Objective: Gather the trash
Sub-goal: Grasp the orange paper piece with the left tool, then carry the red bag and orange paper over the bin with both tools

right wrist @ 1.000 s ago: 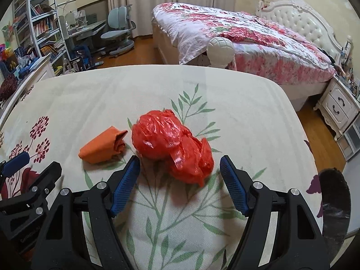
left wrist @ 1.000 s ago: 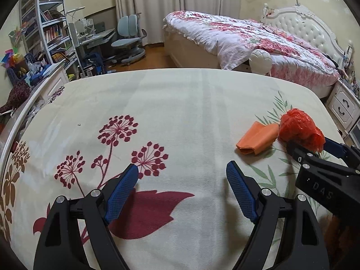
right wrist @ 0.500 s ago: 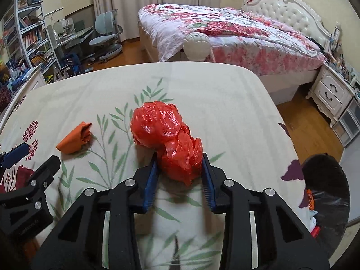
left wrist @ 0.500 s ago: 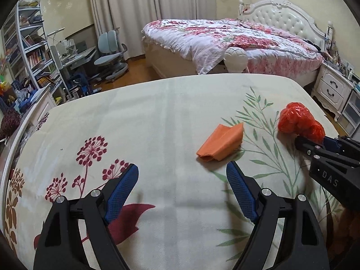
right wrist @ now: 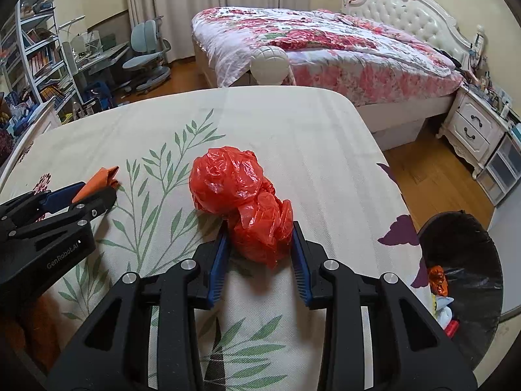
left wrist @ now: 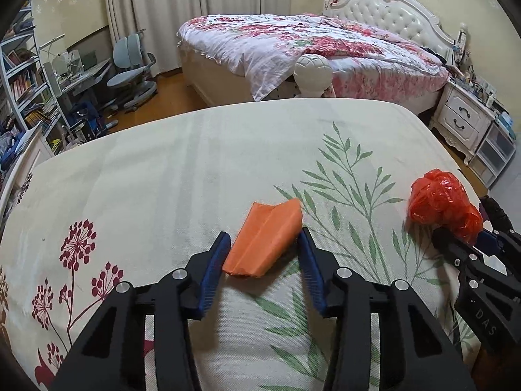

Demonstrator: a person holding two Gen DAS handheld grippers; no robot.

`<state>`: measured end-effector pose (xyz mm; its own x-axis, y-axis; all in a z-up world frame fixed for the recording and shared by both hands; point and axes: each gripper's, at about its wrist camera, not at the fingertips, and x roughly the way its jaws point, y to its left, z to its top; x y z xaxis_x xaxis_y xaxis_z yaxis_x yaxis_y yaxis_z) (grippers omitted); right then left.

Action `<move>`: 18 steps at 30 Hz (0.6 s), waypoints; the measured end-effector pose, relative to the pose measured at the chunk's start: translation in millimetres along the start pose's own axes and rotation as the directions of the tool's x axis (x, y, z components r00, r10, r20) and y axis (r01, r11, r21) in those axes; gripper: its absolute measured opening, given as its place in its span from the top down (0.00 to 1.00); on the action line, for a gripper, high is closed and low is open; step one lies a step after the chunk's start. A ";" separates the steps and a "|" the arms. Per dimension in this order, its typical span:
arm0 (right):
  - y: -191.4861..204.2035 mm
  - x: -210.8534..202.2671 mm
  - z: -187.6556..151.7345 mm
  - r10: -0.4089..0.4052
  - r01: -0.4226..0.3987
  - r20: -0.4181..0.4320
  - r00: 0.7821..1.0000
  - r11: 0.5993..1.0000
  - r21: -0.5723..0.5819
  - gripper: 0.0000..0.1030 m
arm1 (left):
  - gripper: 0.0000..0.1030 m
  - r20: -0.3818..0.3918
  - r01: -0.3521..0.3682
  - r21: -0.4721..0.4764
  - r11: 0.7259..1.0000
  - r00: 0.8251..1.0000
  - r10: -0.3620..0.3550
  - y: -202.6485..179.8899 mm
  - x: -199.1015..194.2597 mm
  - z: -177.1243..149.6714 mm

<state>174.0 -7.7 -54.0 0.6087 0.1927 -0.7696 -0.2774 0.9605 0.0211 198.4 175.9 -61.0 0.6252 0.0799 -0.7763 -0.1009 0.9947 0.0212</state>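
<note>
The left gripper (left wrist: 262,254), black-framed with blue ribbed pads, has its jaws closing around a folded orange paper piece (left wrist: 265,239) that lies between them on the bed; the right pad looks to be at the paper's edge and the left pad sits just beside it, so a firm press is not yet visible. The right gripper (right wrist: 259,247), of the same black and blue build, is clamped on the near lobe of a crumpled red plastic bag (right wrist: 241,200), both pads pressing its sides while the larger lobe bulges out toward 11 o'clock beyond the fingertips. Both pieces of trash rest on a cream bedsheet printed with green bamboo leaves and dark red flowers (left wrist: 162,169). In the left wrist view the red bag and the right gripper sit out at 3 o'clock from the orange paper; in the right wrist view the orange paper and the left gripper sit at 9 o'clock. At 4 o'clock in the right wrist view, beside the bed's edge on the wooden floor, stands a round bin lined with a black bag (right wrist: 472,280), with colourful scraps inside. Farther out, at 12 to 1 o'clock, is a white tufted bed with a pink floral quilt (right wrist: 325,42), and a white nightstand (right wrist: 475,130) at 2 o'clock.
</note>
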 end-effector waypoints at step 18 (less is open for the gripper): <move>-8.2 -31.8 -36.0 0.000 -0.001 0.016 1.000 1.000 0.005 0.67 | 0.58 0.045 -0.011 -0.044 0.999 0.999 0.013 -16.0 -42.6 -37.6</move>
<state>130.1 -29.0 -52.7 0.6203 0.1963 -0.7595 -0.2738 0.9615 0.0248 144.3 154.1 -51.9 0.6582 0.0959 -0.7467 -0.1422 0.9898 0.0018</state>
